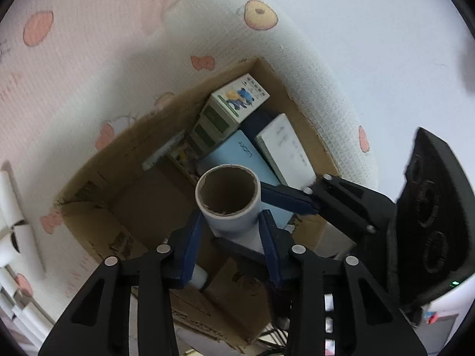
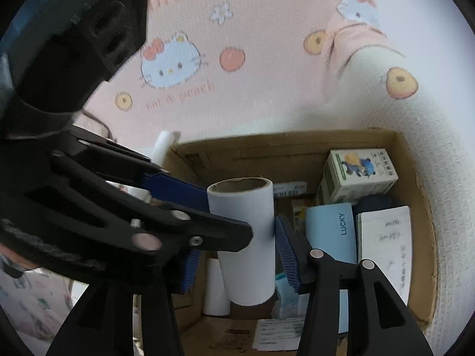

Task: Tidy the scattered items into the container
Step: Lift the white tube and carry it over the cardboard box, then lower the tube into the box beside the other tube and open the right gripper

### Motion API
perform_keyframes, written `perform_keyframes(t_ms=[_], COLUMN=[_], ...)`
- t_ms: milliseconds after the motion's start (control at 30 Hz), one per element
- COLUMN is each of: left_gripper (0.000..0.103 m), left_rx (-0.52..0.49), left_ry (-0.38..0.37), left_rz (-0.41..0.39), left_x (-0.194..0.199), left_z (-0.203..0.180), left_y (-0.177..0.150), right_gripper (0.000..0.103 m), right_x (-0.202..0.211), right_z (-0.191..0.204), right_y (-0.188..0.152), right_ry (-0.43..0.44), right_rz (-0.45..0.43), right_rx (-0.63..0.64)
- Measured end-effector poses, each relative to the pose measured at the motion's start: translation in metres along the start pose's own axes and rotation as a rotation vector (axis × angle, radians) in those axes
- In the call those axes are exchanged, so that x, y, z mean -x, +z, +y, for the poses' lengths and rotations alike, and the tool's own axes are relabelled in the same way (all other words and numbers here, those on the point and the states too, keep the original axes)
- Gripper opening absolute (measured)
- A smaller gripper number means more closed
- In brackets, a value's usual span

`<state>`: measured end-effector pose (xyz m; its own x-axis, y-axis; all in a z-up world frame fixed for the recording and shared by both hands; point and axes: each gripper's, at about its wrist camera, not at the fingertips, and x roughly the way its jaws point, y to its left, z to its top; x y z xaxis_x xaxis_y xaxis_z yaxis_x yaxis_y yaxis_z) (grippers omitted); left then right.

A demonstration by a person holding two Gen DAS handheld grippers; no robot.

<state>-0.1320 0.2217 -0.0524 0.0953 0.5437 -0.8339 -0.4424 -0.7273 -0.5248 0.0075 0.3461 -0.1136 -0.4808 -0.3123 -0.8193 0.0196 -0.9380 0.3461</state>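
The left gripper [image 1: 231,215] is clamped on the white cardboard tube [image 2: 242,204], a blue pad pressed to each side of its lower half. The right gripper [image 2: 237,238] straddles the same tube, one pad [image 2: 286,249] lying against its side while the other is partly hidden behind the left gripper, so whether it grips cannot be told. The tube stands nearly upright between both pairs of jaws, over the open cardboard box [image 2: 267,148], with a light-blue carton [image 2: 332,231] beyond the fingertips.
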Motion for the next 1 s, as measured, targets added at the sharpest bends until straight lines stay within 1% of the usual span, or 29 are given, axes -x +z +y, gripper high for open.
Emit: perform_keyframes(t_ms=[100, 200, 333, 400, 500, 600, 667, 767, 833, 933, 967, 1000], left_gripper=[0.04, 0.04, 0.04, 0.04, 0.04, 0.04, 0.04, 0.04, 0.04, 0.04, 0.034, 0.023], left_rx=[-0.005, 0.016, 0.057, 0.08, 0.081, 0.05, 0.007, -0.043, -0.06, -0.076, -0.08, -0.084], left_ry=[0.007, -0.003, 0.002, 0.006, 0.018, 0.069, 0.115, 0.165, 0.192, 0.21, 0.214, 0.22], left_rz=[0.015, 0.038, 0.06, 0.085, 0.117, 0.097, 0.072, 0.044, 0.028, 0.011, 0.006, 0.0], left_x=[-0.006, -0.013, -0.027, -0.036, -0.045, -0.044, -0.042, -0.038, -0.035, -0.03, -0.028, -0.025], left_z=[0.0, 0.005, 0.011, 0.016, 0.02, 0.017, 0.012, 0.008, 0.008, 0.01, 0.013, 0.014], left_y=[0.0, 0.002, 0.001, 0.002, 0.003, 0.001, 0.0, 0.0, -0.001, -0.002, -0.003, -0.005], right_gripper=[0.043, 0.041, 0.041, 0.041, 0.041, 0.041, 0.04, 0.041, 0.04, 0.041, 0.04, 0.04], right_x=[-0.007, -0.012, -0.023, -0.03, -0.043, -0.053, -0.059, -0.066, -0.073, -0.087, -0.093, -0.098], right_z=[-0.005, -0.007, -0.017, -0.022, -0.029, -0.036, -0.04, -0.04, -0.041, -0.043, -0.043, -0.042], right_y=[-0.003, -0.005, -0.011, -0.013, -0.015, -0.015, -0.013, -0.011, -0.01, -0.013, -0.014, -0.015], right_ry=[-0.001, -0.011, 0.051, 0.074, 0.109, 0.15, 0.172, 0.153, 0.208, 0.216, 0.206, 0.191], right_rz=[0.009, 0.022, 0.091, 0.127, 0.19, 0.241, 0.267, 0.295, 0.327, 0.393, 0.415, 0.435], right_rx=[-0.006, -0.006, -0.102, -0.135, -0.197, -0.251, -0.281, -0.279, -0.319, -0.343, -0.346, -0.339])
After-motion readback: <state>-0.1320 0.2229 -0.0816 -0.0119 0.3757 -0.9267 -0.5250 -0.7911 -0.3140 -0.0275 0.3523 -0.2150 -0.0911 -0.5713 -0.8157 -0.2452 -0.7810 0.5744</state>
